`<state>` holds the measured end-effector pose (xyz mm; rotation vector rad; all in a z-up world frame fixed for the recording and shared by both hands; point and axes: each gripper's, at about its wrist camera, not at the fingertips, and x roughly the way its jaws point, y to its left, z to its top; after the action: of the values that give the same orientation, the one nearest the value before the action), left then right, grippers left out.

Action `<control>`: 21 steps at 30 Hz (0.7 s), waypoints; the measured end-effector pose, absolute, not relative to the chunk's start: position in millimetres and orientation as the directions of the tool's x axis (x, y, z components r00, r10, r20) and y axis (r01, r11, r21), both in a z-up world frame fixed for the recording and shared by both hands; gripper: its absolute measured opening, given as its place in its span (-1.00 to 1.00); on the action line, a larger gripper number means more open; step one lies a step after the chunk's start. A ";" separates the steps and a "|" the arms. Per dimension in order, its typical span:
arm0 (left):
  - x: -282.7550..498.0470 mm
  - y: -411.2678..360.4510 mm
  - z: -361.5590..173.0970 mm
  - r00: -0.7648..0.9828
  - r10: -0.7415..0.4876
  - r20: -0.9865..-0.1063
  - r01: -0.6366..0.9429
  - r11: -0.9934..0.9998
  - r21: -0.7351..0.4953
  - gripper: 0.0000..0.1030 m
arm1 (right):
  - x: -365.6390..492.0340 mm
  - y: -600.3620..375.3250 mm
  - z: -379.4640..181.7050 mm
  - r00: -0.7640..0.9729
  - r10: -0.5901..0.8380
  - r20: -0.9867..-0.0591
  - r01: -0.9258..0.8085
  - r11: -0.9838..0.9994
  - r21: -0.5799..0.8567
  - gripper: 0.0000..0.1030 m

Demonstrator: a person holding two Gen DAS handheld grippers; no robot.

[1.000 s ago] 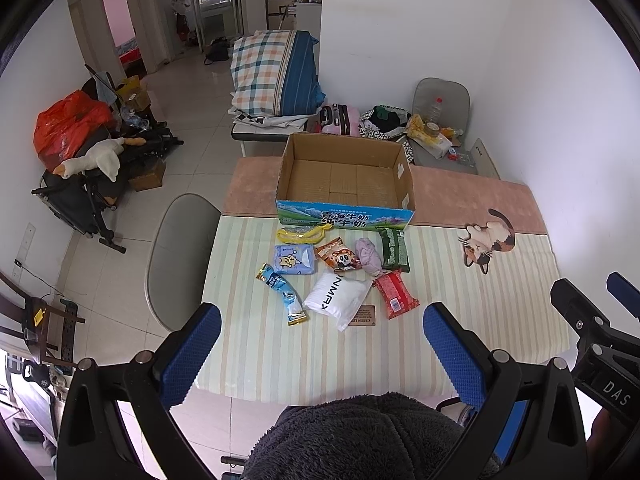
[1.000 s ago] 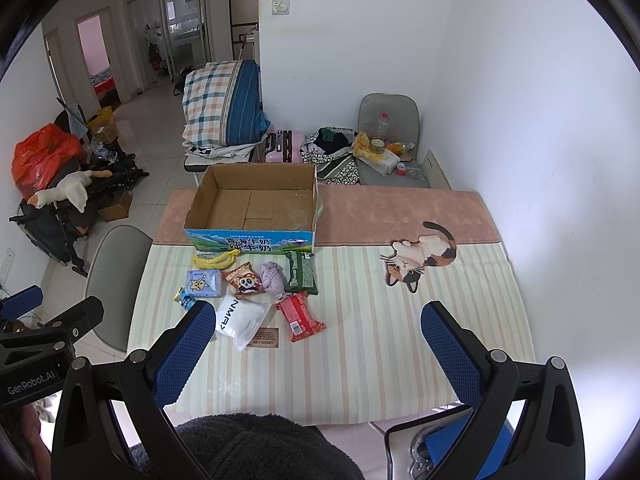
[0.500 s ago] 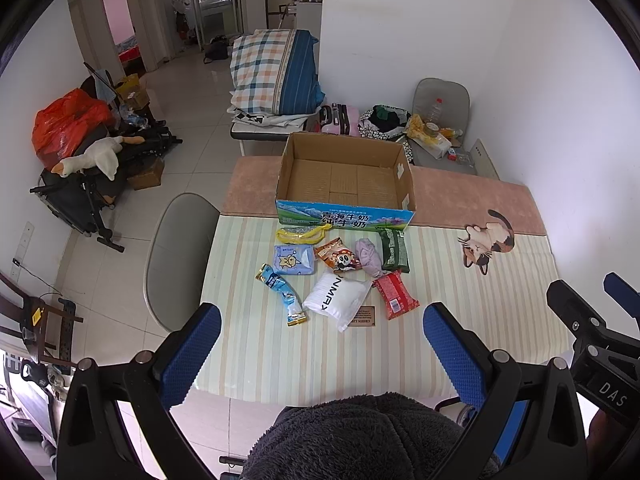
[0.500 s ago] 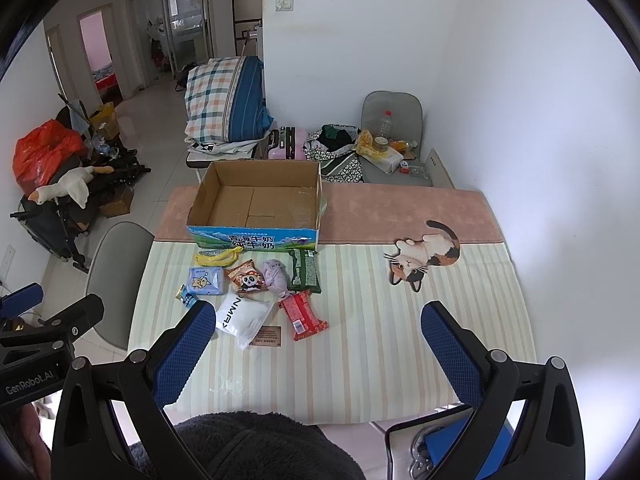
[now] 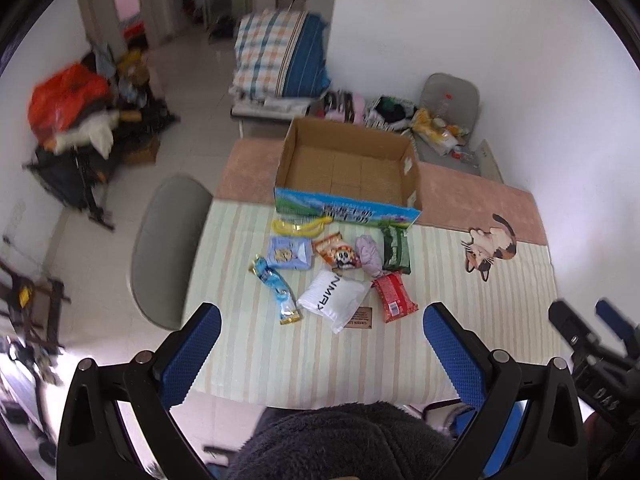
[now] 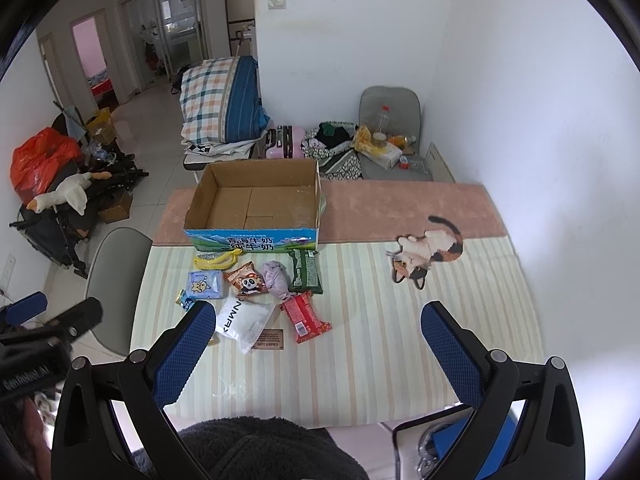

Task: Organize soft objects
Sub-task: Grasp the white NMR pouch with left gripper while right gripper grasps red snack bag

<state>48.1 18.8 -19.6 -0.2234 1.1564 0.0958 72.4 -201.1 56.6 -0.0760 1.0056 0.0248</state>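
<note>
Both grippers hang above the near edge of the table, each with its blue-padded fingers spread wide and nothing between them: the left gripper point(image 5: 322, 344) fills the bottom of its own view, the right gripper point(image 6: 318, 344) the bottom of its own.

The soft packets lie in a loose cluster at the centre of the left view, on the striped table cover point(image 5: 460, 320). A yellow packet point(image 5: 298, 227) sits just in front of the cardboard box point(image 5: 348, 172), which stands open and holds nothing, above the cluster at mid-frame. Below it come a pale blue pack point(image 5: 289, 253), an orange snack bag point(image 5: 335, 255), a lilac bundle point(image 5: 370, 256) and a dark green pack point(image 5: 395, 249). Lower still lie a blue-and-gold wrapper point(image 5: 275, 289), a white pouch point(image 5: 335, 299) and a red pack point(image 5: 394, 297), the pouch touching a small brown card point(image 5: 362, 317).

A cat-shaped mat point(image 5: 490, 246) lies at right, well apart. A grey chair point(image 5: 166, 248) stands at the table's left edge. A dark fleece sleeve point(image 5: 344, 440) covers the bottom centre, between the fingers.
</note>
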 end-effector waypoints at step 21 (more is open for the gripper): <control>182.8 40.1 -393.0 -0.150 -0.539 -0.829 -0.745 0.613 -0.263 0.98 | 239.1 -210.1 -283.3 0.107 -0.084 -0.991 -0.171 0.980 -0.102 1.00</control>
<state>182.8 40.1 -393.0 -1.0368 1.8221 0.2544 239.1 -210.1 -283.3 -0.2102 1.4659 0.0646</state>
